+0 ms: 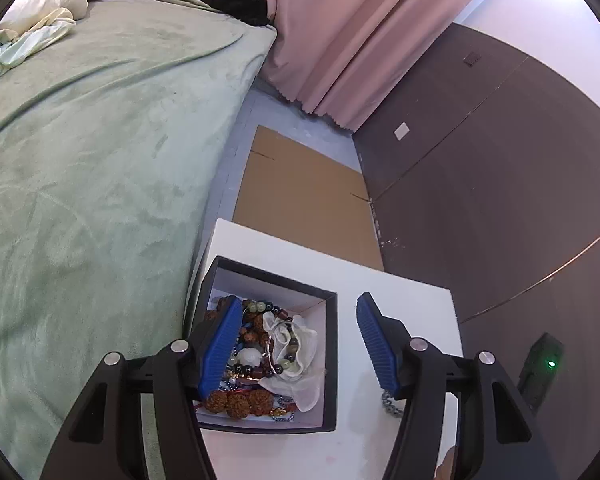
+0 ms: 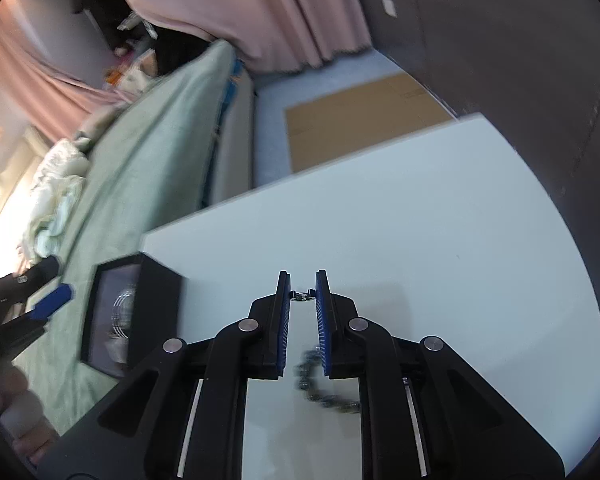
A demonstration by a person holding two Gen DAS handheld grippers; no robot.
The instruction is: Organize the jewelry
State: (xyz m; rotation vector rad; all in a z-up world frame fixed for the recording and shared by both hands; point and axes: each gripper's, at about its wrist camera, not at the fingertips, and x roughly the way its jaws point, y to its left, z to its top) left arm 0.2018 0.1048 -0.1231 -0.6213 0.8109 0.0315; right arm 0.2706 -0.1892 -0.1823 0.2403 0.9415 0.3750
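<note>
A black box (image 1: 332, 360) with a white lining holds several bead bracelets, brown seed beads and a white cloth pouch (image 1: 296, 344). It stands on a white table (image 1: 400, 292) next to the bed. My left gripper (image 1: 296, 308) is open and empty above the box, its left finger over the beads. A silver chain (image 1: 392, 402) lies on the table right of the box. In the right wrist view my right gripper (image 2: 303, 276) is nearly closed and pinches one end of the chain (image 2: 320, 384), which hangs blurred below the fingers. The box (image 2: 156, 300) stands at left there.
A bed with a green blanket (image 1: 100, 160) lies left of the table. A flat cardboard sheet (image 1: 304, 192) lies on the floor beyond the table. Pink curtains (image 1: 360, 40) and a dark wall (image 1: 500, 180) stand behind and right. A black device with a green light (image 1: 540, 364) sits at the right.
</note>
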